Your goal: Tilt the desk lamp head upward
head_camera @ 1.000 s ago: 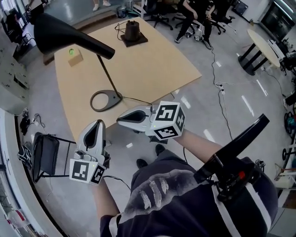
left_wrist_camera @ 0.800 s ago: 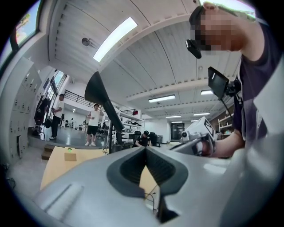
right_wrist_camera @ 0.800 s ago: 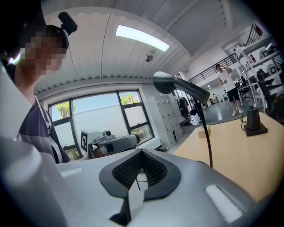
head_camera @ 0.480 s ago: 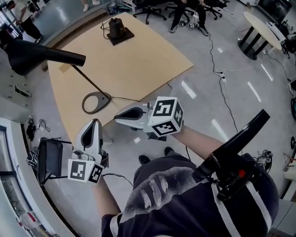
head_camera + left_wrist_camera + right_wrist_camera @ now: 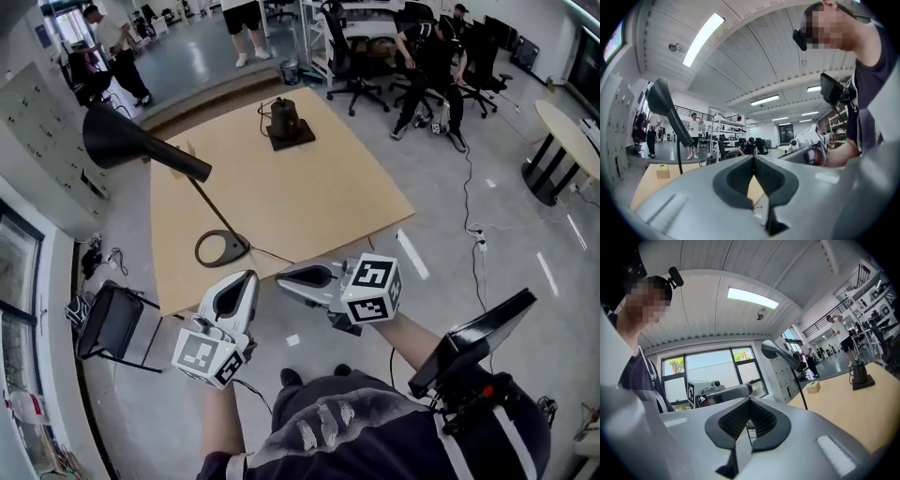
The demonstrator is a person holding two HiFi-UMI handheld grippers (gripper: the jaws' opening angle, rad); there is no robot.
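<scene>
Both grippers travelled with me over the last second. In head view the left gripper (image 5: 247, 277) and right gripper (image 5: 281, 275) sat lower and further right in frame than a second ago. Their tips were near each other over the near edge of the table (image 5: 319, 187). The jaws had not changed, and the lamp kept the same pose, untouched.

Lamp relative to the tips, head view:
- The lamp base (image 5: 222, 248) was on the table near the left gripper tip at about 10–11 o'clock, and at 10 o'clock from the right tip. It touched neither.
- The stem (image 5: 208, 202) ran up from the base towards 11 o'clock.
- The lamp head (image 5: 117, 141) was well beyond, at 10–11 o'clock from both tips.

In the left gripper view the lamp head (image 5: 661, 101) showed at 10 o'clock above my jaws (image 5: 753, 161). In the right gripper view it (image 5: 774, 350) was at 1 o'clock of the jaws (image 5: 750, 401).

Left jaws were fully closed, pads together with nothing between them. The right jaws were the same. Neither gripper touched anything.

Further out, a small box (image 5: 662, 171) sat on the table past the stem. A black device (image 5: 286, 120) stood on the table's far side at 12 o'clock.
</scene>
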